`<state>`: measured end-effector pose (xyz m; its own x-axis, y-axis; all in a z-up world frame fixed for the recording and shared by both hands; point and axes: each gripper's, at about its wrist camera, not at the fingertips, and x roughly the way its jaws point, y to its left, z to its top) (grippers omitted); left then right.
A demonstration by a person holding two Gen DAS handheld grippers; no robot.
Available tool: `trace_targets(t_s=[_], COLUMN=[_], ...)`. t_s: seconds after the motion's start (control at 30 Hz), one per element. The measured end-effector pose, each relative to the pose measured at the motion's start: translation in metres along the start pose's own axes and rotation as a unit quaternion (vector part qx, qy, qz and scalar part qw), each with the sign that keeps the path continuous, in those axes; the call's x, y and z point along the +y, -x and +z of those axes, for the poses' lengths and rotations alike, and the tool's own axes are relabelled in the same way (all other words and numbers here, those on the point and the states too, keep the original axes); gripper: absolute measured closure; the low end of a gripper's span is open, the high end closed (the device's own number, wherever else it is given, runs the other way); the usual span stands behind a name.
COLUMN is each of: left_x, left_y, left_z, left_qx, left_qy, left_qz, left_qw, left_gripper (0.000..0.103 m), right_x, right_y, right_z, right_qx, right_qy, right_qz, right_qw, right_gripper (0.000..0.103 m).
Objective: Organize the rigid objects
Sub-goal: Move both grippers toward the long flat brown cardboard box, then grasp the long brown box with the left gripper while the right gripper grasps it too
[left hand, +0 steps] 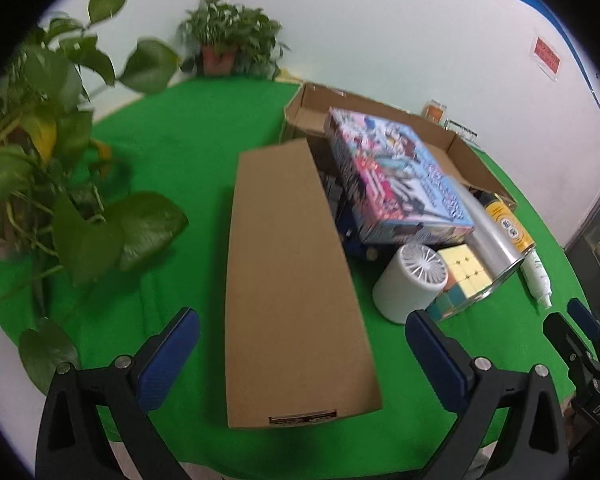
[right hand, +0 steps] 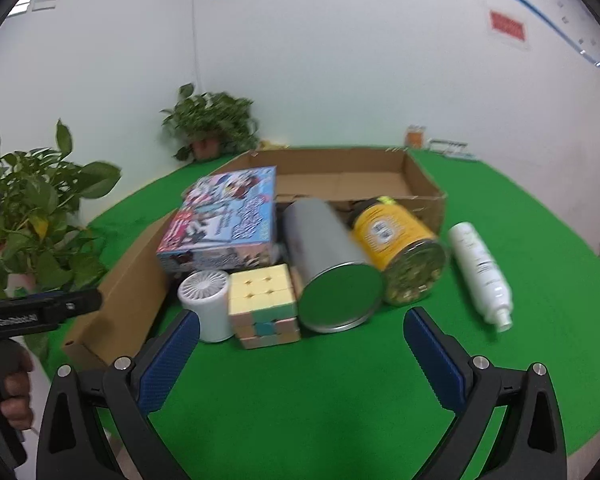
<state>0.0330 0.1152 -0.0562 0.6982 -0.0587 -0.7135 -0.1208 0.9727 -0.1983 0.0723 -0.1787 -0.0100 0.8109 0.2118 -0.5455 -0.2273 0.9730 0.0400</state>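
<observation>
Both grippers, left gripper [left hand: 302,354] and right gripper [right hand: 301,354], gape fully, empty — silver tin [right hand: 328,264] likely slick, rolls; grasp mid-body.

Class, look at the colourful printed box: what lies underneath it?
The colourful printed box rests tilted on dark blue items, with a white fan and cube in front. What those items are stays hidden.

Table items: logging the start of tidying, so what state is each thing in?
Left gripper: open, empty.
Right gripper: open, empty.
Carton: open, looks empty.
Silver can: on its side.
Yellow jar: on its side.
White bottle: lying down.
Cube: yellow face up.
Long box: closed, flat.
</observation>
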Motion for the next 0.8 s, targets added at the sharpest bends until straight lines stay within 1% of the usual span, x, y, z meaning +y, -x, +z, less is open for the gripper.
trace_targets(t_s=[0.1,0.17,0.23,0.27,0.3,0.37,0.4,0.43,0.47,0.53,0.57,0.67,0.73,0.77,0.8], left_x=[0.007,0.012,0.017,0.020,0.023,0.027,0.029,0.031,0.032,0.032,0.032,0.036,0.040,0.040,0.041], left_y=[-0.009,-0.014,-0.017,-0.018,-0.019,-0.022,-0.023,-0.025,-0.028,-0.032,-0.034,-0.036,-0.037,-0.038,-0.038], left_z=[-0.005,-0.006,-0.006,-0.007,-0.007,-0.006,-0.005,-0.004,-0.002,0.000,0.001,0.003,0.005,0.006,0.008], left_qx=[0.016,0.031,0.047,0.053,0.058,0.064,0.065,0.071,0.078,0.087,0.090,0.098,0.104,0.110,0.116], left_qy=[0.004,0.015,0.029,0.035,0.040,0.051,0.056,0.063,0.067,0.067,0.064,0.064,0.064,0.064,0.062], left_qz=[-0.008,-0.025,-0.057,-0.072,-0.083,-0.096,-0.108,-0.122,-0.133,-0.138,-0.137,-0.146,-0.153,-0.156,-0.157], left_qw=[0.9998,0.9991,0.9969,0.9954,0.9941,0.9920,0.9904,0.9880,0.9857,0.9843,0.9844,0.9824,0.9806,0.9794,0.9788], left_gripper=[0.001,0.002,0.002,0.002,0.002,0.002,0.002,0.002,0.007,0.009,0.013,0.014,0.014,0.014,0.014], right_x=[0.017,0.035,0.062,0.072,0.084,0.100,0.110,0.118,0.126,0.144,0.144,0.154,0.157,0.159,0.161], right_y=[-0.018,-0.026,-0.032,-0.034,-0.039,-0.050,-0.058,-0.059,-0.065,-0.079,-0.085,-0.110,-0.116,-0.118,-0.117], right_z=[-0.002,-0.005,-0.012,-0.013,-0.015,-0.017,-0.018,-0.020,-0.021,-0.022,-0.021,-0.021,-0.020,-0.018,-0.019], right_qx=[0.031,0.053,0.073,0.080,0.094,0.120,0.135,0.139,0.149,0.171,0.181,0.226,0.238,0.240,0.240], right_qy=[0.020,0.049,0.091,0.098,0.102,0.097,0.092,0.093,0.095,0.094,0.088,0.047,0.030,0.027,0.027], right_qz=[0.059,0.092,0.136,0.150,0.174,0.204,0.213,0.215,0.218,0.228,0.235,0.268,0.285,0.286,0.286], right_qw=[0.998,0.993,0.984,0.980,0.975,0.967,0.963,0.962,0.960,0.954,0.951,0.936,0.928,0.927,0.927], right_gripper=[0.000,0.000,0.000,0.000,0.000,0.000,0.001,0.001,0.002,0.007,0.010,0.015,0.016,0.017,0.019])
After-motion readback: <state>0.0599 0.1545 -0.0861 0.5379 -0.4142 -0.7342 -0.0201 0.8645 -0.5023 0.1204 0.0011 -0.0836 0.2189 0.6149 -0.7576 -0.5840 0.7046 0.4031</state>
